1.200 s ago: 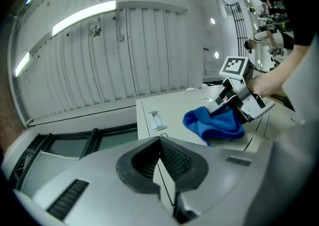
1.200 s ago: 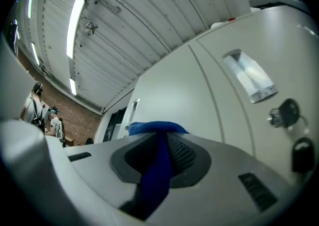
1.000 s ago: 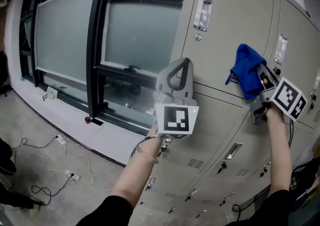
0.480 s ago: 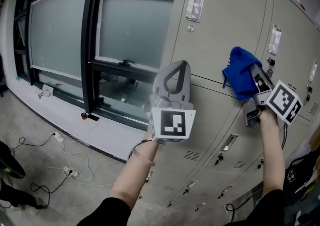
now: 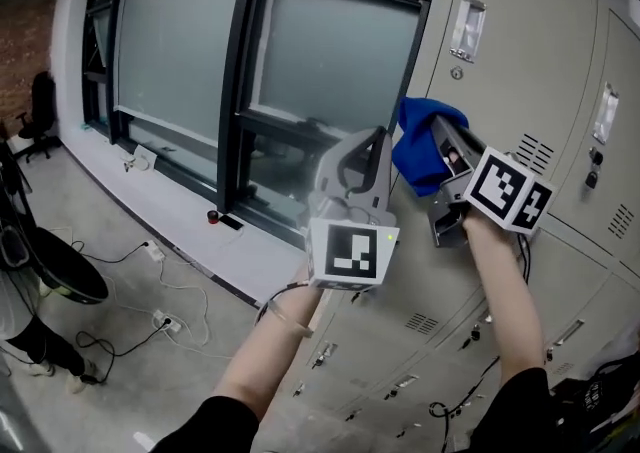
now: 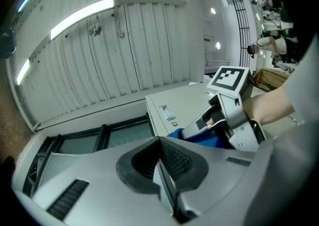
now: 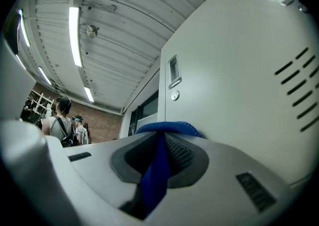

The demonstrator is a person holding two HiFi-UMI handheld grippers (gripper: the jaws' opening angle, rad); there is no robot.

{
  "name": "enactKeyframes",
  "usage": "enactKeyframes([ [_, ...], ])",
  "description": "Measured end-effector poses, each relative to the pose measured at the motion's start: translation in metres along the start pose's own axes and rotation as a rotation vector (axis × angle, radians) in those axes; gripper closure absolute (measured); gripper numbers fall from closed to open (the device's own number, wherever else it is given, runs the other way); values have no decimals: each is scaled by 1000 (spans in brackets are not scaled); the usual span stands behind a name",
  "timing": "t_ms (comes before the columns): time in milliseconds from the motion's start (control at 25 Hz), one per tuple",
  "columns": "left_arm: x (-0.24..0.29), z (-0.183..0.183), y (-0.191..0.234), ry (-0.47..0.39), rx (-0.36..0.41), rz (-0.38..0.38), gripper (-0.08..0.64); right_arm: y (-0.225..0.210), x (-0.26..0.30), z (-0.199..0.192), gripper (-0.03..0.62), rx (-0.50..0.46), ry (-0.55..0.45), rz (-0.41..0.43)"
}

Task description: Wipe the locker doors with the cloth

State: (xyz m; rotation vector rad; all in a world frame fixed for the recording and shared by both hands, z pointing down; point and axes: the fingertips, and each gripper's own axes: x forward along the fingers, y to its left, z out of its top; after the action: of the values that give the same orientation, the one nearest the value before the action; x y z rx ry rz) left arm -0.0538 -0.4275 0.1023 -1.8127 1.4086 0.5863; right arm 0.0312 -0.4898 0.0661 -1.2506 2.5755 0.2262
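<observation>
My right gripper (image 7: 159,142) pinches the blue cloth (image 7: 155,170): one fold runs down between the jaws and a bunch bulges over their tips. The cloth sits at the left edge of the lockers (image 5: 520,71), below the top door's handle (image 5: 468,28). I cannot tell whether it touches the door. My left gripper (image 6: 160,145) has its jaws pressed together on nothing and hangs just left of the cloth, in front of the lockers' left edge.

The doors are flat grey metal, with vent slots (image 5: 535,153) to the right of the cloth. The bare door face spreads wide above and to the right. A dark-framed window (image 5: 330,51) with frosted panes runs away from the lockers' left edge. Below it and left of the lockers lies a concrete floor (image 5: 130,371) with white cables (image 5: 165,321) trailing across it. Far from the lockers, people (image 7: 60,122) stand by a brick wall (image 7: 102,130).
</observation>
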Motion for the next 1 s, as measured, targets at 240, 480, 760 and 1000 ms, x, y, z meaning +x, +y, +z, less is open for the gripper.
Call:
enactKeyframes([
  [240,-3,-15,8,29,1,10,554,2,20,-12,537,-37,3,-22],
  [480,3,-15,-10,3,-32,-22,554,-20,-8,-6,537,-54,-5,-82],
  [760,12,-13,-62,-5,-115,-99,554,-73,-83,11,537,-63,-26,-221],
  [1000,23,-7,-111,-18,-181,-169,554,-127,-152,32,535,-80,-42,-369],
])
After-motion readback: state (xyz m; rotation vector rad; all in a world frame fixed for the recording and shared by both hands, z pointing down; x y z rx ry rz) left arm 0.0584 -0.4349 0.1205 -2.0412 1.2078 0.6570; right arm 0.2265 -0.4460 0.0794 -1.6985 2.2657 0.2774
